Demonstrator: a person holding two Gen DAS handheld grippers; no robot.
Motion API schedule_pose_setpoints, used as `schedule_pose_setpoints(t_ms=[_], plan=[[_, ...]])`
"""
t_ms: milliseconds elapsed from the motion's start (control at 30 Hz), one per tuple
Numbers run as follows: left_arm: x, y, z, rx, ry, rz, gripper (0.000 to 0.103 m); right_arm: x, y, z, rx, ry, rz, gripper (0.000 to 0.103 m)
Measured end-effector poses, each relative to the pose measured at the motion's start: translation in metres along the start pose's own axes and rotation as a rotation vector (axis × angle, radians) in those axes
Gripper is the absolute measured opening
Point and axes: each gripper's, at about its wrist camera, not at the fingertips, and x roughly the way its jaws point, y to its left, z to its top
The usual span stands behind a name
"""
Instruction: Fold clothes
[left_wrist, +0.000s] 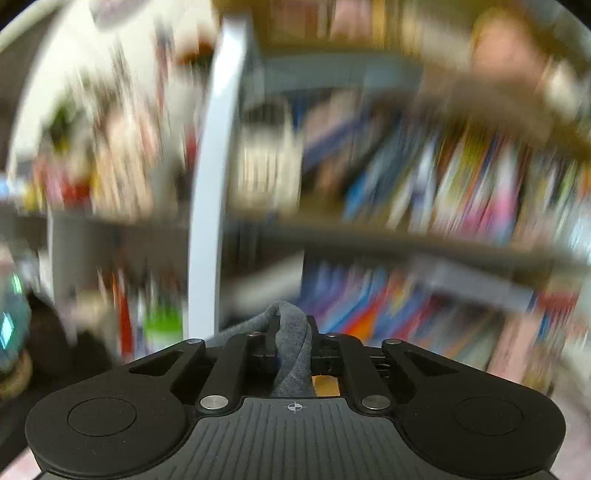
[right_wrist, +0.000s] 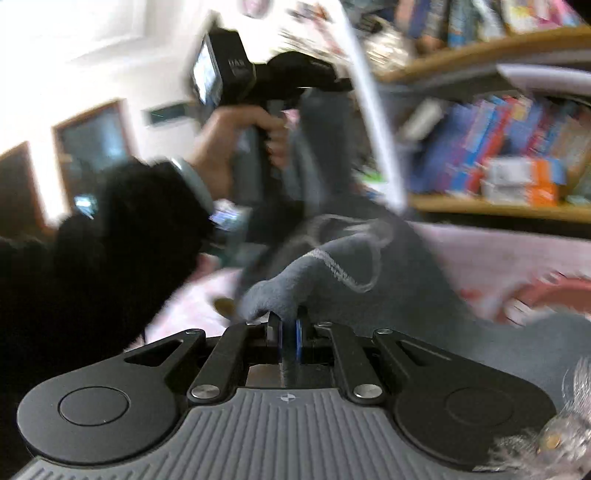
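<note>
A grey garment (right_wrist: 369, 295) hangs lifted between two hand-held tools, bookshelves (left_wrist: 424, 192) blurred behind. The left tool (left_wrist: 291, 332), low centre in its own view, is clamped shut on a bunched grey edge; the right tool (right_wrist: 288, 325), bottom centre, pinches another fold, its drawcord looping just above. In the right view's upper left, a hand (right_wrist: 236, 144) raises the left tool over a pink bed (right_wrist: 498, 251). Folding well likely means keeping both grips firm and the cloth taut and level.
</note>
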Motion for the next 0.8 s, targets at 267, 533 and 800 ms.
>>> schedule_pose_setpoints(t_ms=[267,533,800], plan=[[0.038,0.015,-0.064,0.098,0.307,0.067,0.083,0.014,-0.006,-0.009,-0.001,0.099,-0.113,0.007],[-0.045,0.014,-0.074,0.223,0.228,0.139,0.09,0.021,0.001,-0.009,-0.031,0.123,-0.154,0.009],[-0.095,0.041,-0.116,0.091,0.307,0.181,0.093,0.025,-0.003,-0.01,-0.017,0.138,-0.157,0.01]])
